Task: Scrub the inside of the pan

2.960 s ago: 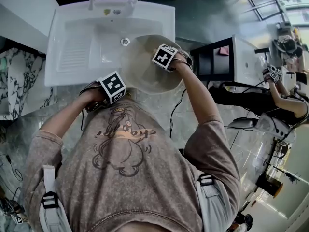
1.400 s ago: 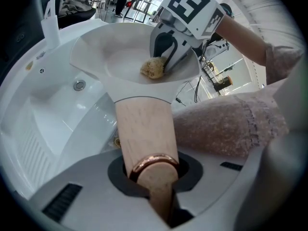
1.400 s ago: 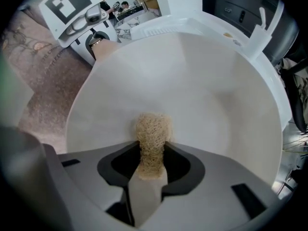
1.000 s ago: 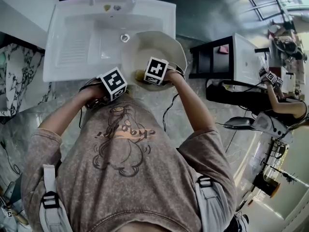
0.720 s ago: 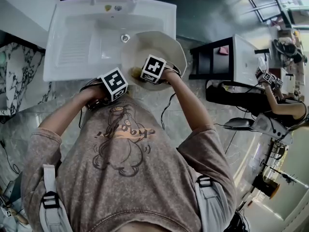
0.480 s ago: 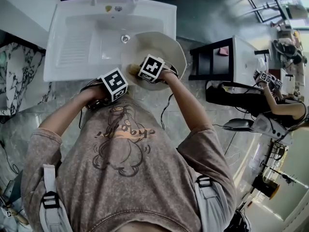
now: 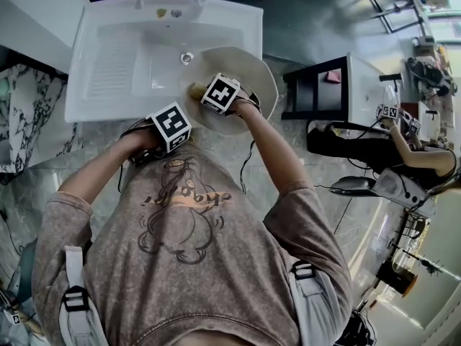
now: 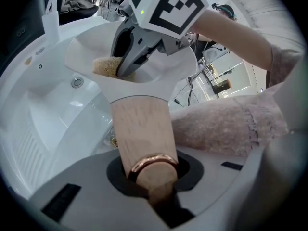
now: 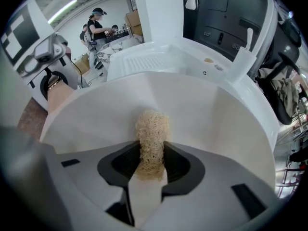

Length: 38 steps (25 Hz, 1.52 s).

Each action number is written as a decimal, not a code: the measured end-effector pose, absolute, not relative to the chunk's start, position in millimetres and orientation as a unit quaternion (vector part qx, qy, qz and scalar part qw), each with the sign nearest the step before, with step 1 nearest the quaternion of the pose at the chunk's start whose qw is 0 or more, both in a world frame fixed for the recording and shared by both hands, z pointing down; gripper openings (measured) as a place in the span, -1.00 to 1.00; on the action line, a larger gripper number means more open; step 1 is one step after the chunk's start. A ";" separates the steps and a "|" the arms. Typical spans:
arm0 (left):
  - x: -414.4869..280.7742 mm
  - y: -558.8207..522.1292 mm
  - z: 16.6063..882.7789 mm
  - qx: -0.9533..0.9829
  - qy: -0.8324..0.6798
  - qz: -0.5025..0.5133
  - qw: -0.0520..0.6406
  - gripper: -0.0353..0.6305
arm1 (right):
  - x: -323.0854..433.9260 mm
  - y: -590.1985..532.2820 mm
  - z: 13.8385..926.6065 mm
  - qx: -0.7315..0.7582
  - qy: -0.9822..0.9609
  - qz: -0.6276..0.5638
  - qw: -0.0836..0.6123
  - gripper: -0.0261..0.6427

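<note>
Two-handed work over white sink (image 7: pixel 108 71): pale pan (image 7: pixel 258 85) tilted above the basin, rigid, probably slick when wet, best steadied by its wooden handle (image 8: pixel 142 129), clamped in left gripper (image 8: pixel 150 176); right gripper (image 9: pixel 151 163) pinching soft, springy loofah scrubber (image 9: pixel 152 131) at the pan's inner wall.

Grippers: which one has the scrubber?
The right gripper: its jaws are shut on the tan scrubber inside the pan. The left gripper clamps the pan's wooden handle instead.
</note>
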<state>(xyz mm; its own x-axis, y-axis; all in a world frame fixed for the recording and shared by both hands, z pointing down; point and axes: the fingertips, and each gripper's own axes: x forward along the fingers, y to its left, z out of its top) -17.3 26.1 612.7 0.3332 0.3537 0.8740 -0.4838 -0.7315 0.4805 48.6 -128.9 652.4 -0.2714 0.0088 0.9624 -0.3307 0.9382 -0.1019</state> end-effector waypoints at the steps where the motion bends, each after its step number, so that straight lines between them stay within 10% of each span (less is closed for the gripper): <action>1: -17.2 26.2 612.8 0.731 -0.045 0.575 0.364 -0.68 | 48.9 -131.2 652.9 0.106 -0.784 0.143 0.594 -0.46; 38: -11.3 30.1 605.5 0.734 -0.043 0.557 0.385 -0.68 | 173.9 -181.4 642.8 0.225 -0.686 0.123 0.681 -0.47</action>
